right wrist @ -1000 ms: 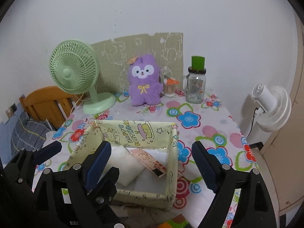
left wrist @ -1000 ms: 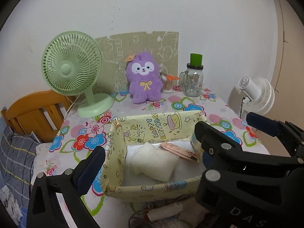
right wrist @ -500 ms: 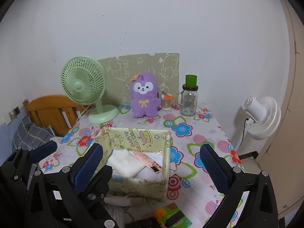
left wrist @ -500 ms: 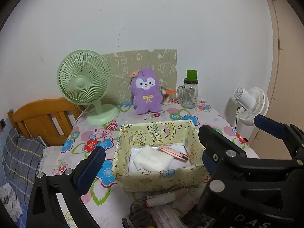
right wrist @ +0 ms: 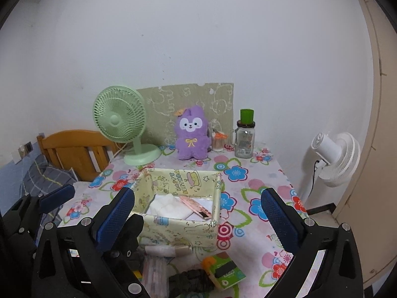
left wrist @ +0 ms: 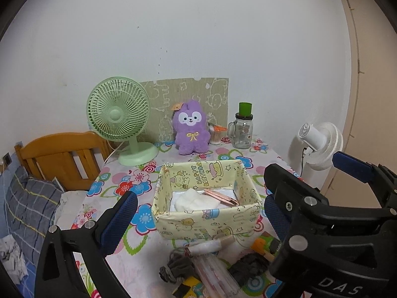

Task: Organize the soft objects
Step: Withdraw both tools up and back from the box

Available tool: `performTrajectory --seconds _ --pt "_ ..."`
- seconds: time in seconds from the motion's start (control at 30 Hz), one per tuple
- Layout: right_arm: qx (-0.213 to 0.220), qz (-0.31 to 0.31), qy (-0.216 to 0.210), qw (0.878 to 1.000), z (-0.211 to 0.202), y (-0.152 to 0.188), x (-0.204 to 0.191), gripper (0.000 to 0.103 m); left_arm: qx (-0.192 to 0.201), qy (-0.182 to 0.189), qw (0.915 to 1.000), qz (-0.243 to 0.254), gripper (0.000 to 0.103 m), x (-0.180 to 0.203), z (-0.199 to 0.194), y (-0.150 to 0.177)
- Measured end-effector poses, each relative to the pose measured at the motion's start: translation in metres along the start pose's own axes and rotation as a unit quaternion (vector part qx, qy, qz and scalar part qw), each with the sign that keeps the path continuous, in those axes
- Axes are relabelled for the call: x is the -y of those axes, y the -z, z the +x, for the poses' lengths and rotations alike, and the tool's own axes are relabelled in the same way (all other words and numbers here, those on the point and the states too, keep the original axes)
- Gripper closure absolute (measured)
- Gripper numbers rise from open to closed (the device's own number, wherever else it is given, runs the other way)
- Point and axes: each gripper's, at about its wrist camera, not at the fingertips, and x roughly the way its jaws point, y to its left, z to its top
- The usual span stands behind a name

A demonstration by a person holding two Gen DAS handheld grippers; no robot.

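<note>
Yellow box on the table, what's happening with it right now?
Nobody is holding anything. The left gripper and right gripper both hang open and empty on the near side of the yellow fabric box. White folded cloth and a pink packet lie inside. Dark soft pieces sit loose in front of it.

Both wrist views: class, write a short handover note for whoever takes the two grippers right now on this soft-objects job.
Left gripper: jaws open, empty. Right gripper: jaws open, empty.
Box: mid-table, holding a white cloth and a pink packet.
Done: cloth is in the box.
Left: dark fabric pieces lie loose in the clutter in front of the box; the plush sits at the back by the green fan. Probably box the fabric next.
</note>
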Motion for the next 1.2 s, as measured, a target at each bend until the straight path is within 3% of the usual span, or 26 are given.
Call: performTrajectory --seconds 0.47,0.63,1.2 --pt "0.012 0.002 0.012 1.000 -0.043 0.026 0.003 0.000 0.012 0.019 0.9997 -0.005 0.000 0.011 -0.035 0.027" --pt "0.010 0.002 0.026 1.000 -0.050 0.041 0.005 0.000 0.017 0.001 0.9998 -0.003 0.000 0.017 -0.041 0.042" --pt "-0.018 -0.001 0.019 1.000 -0.029 0.091 0.016 0.000 -0.030 0.013 0.9993 -0.016 0.001 0.028 -0.012 0.089"
